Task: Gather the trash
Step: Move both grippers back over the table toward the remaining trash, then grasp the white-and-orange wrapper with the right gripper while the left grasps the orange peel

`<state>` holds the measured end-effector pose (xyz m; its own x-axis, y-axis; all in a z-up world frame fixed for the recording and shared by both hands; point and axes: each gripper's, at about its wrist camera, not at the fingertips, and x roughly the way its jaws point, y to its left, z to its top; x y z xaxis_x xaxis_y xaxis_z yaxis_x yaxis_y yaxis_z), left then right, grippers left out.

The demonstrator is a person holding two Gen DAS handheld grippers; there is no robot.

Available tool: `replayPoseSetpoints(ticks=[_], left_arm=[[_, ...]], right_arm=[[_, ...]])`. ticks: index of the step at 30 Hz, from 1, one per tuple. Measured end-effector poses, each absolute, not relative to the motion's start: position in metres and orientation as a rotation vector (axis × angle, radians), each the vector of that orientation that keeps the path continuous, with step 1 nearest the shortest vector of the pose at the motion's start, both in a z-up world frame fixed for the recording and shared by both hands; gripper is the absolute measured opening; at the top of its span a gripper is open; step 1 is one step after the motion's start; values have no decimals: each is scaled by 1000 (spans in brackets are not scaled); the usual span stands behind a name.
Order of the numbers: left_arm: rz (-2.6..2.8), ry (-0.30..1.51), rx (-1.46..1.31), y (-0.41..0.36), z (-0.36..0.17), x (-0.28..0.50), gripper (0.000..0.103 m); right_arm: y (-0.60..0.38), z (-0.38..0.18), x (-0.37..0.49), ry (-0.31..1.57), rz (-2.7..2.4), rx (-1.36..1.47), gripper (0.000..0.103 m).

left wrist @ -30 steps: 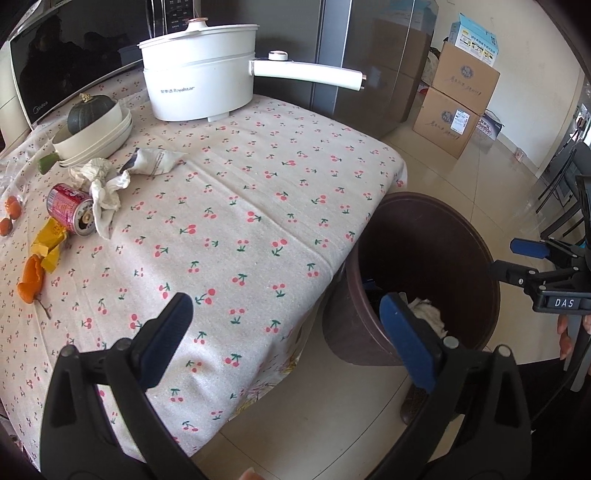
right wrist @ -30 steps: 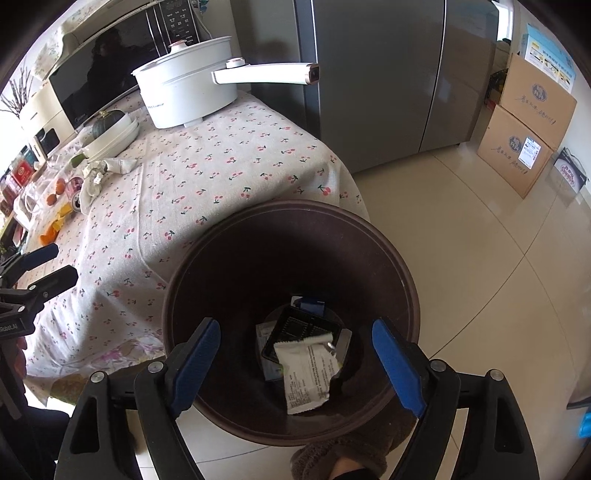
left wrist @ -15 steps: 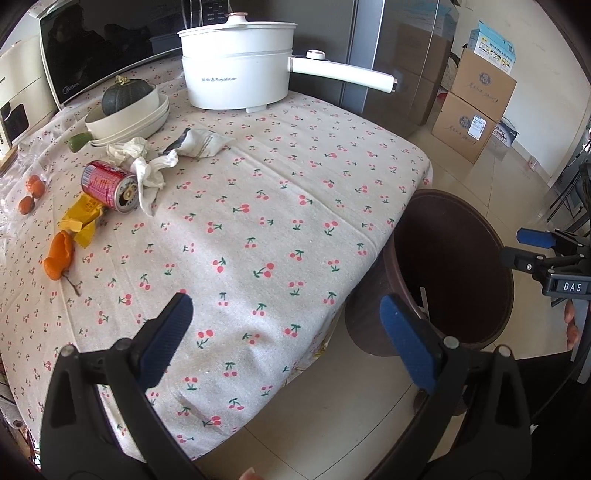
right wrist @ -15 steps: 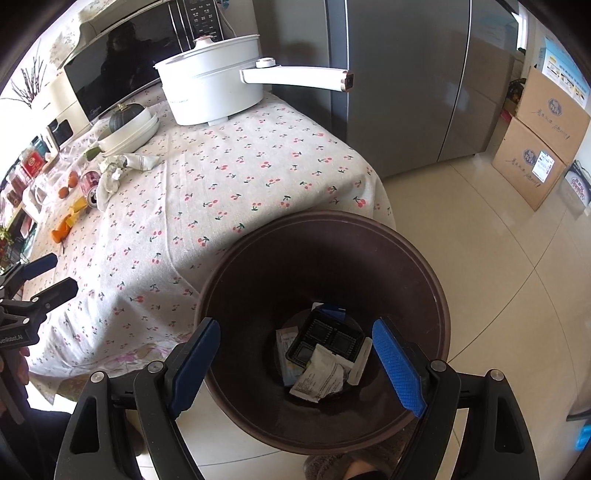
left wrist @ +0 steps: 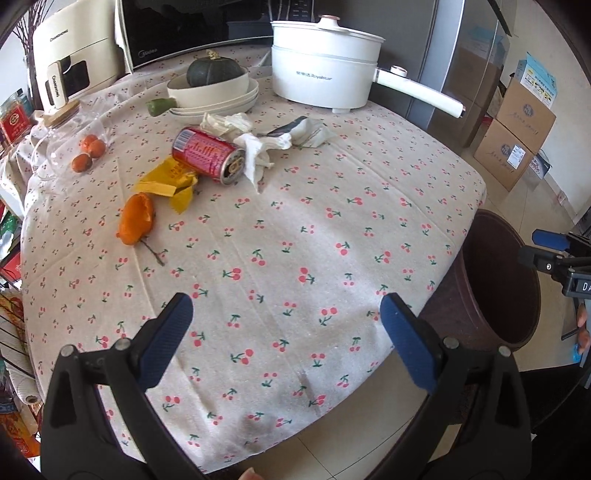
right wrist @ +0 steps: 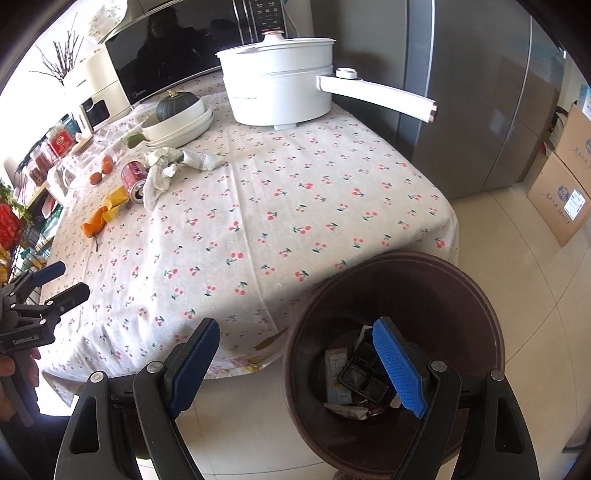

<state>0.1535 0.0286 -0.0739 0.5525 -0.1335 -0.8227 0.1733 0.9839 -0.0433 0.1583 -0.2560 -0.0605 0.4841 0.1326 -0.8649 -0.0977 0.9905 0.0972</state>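
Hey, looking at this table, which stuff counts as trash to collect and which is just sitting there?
Trash job:
red can
crumpled tissues
yellow wrapper
orange peel
brown bin

Just sitting there:
white pot
squash in stacked dishes
small oranges
microwave

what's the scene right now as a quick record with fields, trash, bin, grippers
trash on table: red soda can on its side, crumpled tissues, yellow wrapper, orange peel
bin: brown trash bin on the floor at the table's corner, already holding wrappers and a black tray
left gripper: open, empty, above the cherry-print tablecloth
right gripper: open, empty, by the bin's rim
not trash: white electric pot, squash in bowl
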Motion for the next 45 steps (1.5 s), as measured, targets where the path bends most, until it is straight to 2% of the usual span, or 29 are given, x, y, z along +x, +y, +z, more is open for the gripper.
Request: replayPoseSetpoints(ticks=[10, 19, 23, 30, 33, 35, 45], left_arm=[[-45, 962, -46, 112, -85, 176, 101], [2, 1000, -11, 142, -119, 215, 100], [18, 1041, 18, 146, -134, 236, 86], [34, 1021, -9, 155, -139, 261, 75], [25, 1004, -2, 157, -137, 267, 56], [8, 994, 8, 158, -136, 270, 38], [-17, 981, -11, 164, -135, 266, 32]], right_arm=[[-195, -63, 192, 1069, 219, -7, 87], [-159, -81, 223, 1102, 237, -14, 87], [-150, -95, 239, 1133, 232, -15, 87], [-150, -99, 292, 1115, 221, 45, 87], [-154, -96, 318, 1095, 234, 131, 87], [-153, -94, 334, 1075, 251, 171, 87], [-135, -123, 384, 1023, 325, 310, 87]])
